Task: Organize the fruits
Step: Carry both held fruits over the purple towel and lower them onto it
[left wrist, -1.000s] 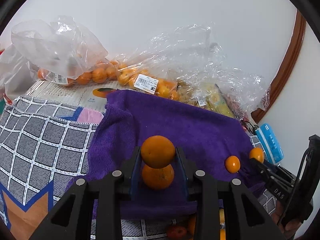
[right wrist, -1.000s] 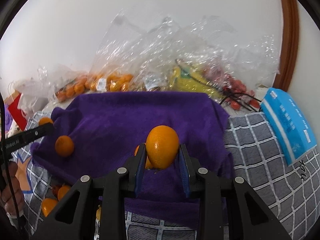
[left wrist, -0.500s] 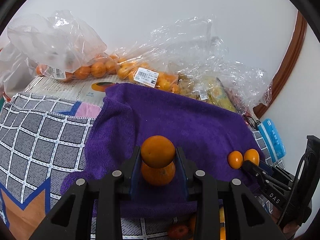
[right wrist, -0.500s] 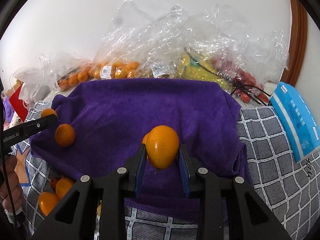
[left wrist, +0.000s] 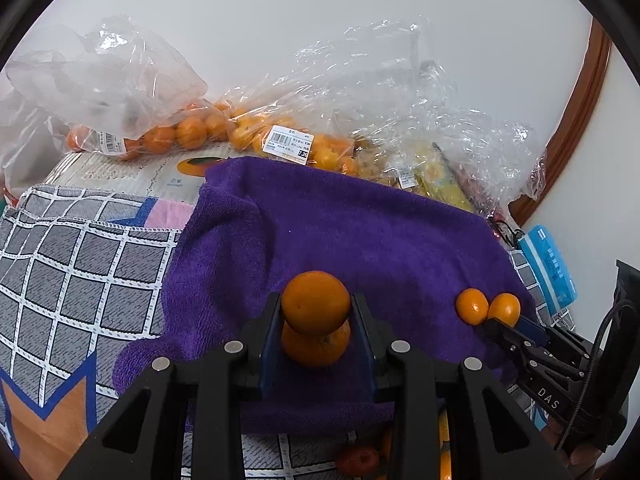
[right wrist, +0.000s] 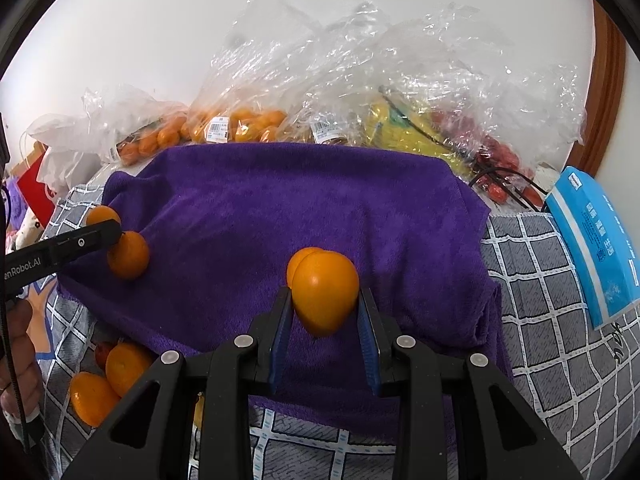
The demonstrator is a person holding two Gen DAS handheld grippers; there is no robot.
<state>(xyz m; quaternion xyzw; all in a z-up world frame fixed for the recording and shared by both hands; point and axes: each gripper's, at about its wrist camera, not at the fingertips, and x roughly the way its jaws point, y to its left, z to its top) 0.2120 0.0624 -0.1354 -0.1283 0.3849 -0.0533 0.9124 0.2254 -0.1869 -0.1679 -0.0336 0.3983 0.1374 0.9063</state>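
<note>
White wall and bagged fruit [left wrist: 192,132] stood behind a purple towel [left wrist: 360,240]. One orange [left wrist: 315,302] was clamped by the left gripper [left wrist: 316,320], another orange [right wrist: 325,290] by the right gripper [right wrist: 325,312]. Both were judged light, firm-skinned, likely to roll; best gripped across the middle.

Place: a room in a home.
Surface: grey checked cloth [right wrist: 560,300] at lower right, purple towel [right wrist: 300,200] at centre.
Groceries: price-labelled plastic bags of oranges [left wrist: 192,132] at upper left.
Backdrop: plain white wall [left wrist: 320,20] across the top, curved wooden trim [left wrist: 576,120] at right.
</note>
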